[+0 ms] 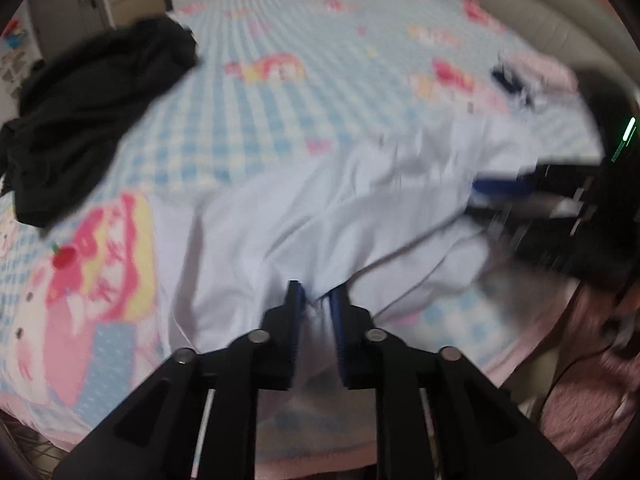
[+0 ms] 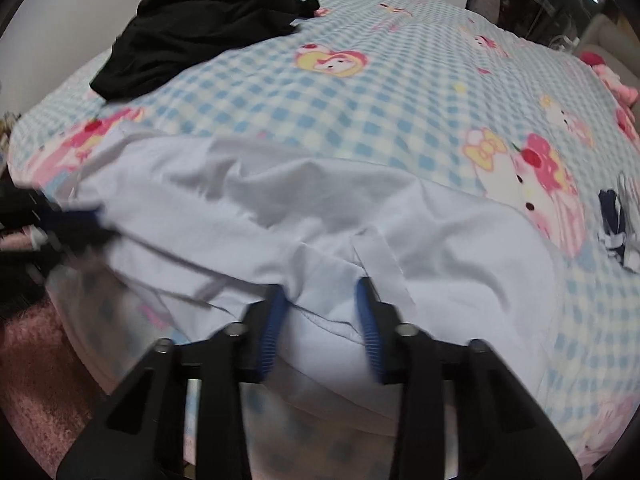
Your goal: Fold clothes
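Pretty soft, even indoor light in both views, no hard shadows, just faint grey creases on the pale garment (image 1: pixel 320 216). Left wrist view is smeared with motion blur, worst at the right where the other gripper (image 1: pixel 520 192) streaks; a green light (image 1: pixel 626 132) glows there. Right wrist view is sharper mid-bed, the checked bedsheet (image 2: pixel 360 120) readable, blurry at left. Heavy fisheye bending, black vignette corners.

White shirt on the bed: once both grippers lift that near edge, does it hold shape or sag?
Likely sags: the white shirt lies creased and draped over the bed edge, so it looks thin and floppy. Probably light. It may slip; each gripper pinches only a small bunch of its hem.
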The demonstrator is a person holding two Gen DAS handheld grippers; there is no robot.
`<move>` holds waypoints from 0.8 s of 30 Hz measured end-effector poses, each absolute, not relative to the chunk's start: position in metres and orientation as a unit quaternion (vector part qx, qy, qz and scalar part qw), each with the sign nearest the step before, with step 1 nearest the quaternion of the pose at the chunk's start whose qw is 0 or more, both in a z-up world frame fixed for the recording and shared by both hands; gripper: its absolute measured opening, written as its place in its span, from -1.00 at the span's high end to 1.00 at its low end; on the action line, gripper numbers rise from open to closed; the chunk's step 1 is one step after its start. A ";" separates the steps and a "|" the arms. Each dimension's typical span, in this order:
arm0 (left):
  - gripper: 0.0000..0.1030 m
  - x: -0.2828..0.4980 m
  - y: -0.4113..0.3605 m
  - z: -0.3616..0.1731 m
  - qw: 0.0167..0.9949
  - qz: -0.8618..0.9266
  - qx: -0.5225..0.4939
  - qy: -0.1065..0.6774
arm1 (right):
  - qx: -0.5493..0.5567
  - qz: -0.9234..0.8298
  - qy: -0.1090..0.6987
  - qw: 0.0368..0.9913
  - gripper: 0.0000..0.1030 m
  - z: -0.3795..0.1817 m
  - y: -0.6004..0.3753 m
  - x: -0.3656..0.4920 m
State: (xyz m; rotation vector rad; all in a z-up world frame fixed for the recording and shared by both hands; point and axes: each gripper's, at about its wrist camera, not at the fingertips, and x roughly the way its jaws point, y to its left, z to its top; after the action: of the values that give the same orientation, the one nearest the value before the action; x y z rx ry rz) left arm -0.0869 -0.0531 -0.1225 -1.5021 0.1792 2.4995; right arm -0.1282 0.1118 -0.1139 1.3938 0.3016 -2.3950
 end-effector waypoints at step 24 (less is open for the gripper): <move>0.73 -0.103 -0.034 -0.084 0.144 0.883 -0.446 0.031 | 0.449 -0.871 0.075 0.185 0.95 -0.082 0.133 -0.120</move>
State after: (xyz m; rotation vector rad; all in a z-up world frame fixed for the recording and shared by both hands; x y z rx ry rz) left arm -0.1032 -0.0336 -0.0841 -1.2845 0.0889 2.5451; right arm -0.1197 0.1326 -0.0816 1.2644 0.2110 -2.4556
